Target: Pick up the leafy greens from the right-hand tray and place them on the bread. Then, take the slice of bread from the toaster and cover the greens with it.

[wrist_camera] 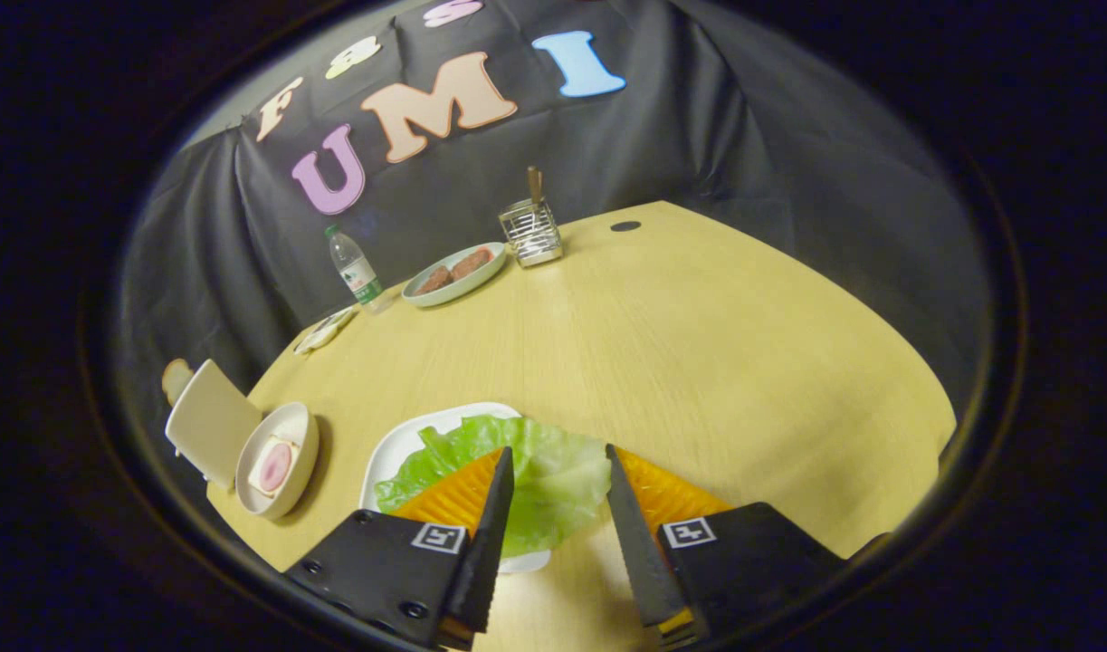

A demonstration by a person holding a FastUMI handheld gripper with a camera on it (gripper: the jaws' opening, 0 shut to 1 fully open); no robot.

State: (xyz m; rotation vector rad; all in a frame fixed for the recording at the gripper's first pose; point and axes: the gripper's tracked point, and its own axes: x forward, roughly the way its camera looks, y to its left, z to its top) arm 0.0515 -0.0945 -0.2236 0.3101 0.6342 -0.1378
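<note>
Green and floppy, the leafy greens [544,480] lie on the white tray [399,453] between our wide-open, empty fingers [558,493]; we judge them light and tearable, best pinched at the near ruffled edge, the toaster [211,421] beyond on the bench [680,362].

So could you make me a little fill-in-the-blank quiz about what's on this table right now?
1. The green lettuce leaf lies on a ____ plate.
2. The gripper has its fingers ____, with the leaf between them.
3. The plastic bottle stands ____ near the black cloth wall.
4. The metal rack stands beside the dish holding two ____ pieces.

Missing words: white; open; upright; brown
</note>
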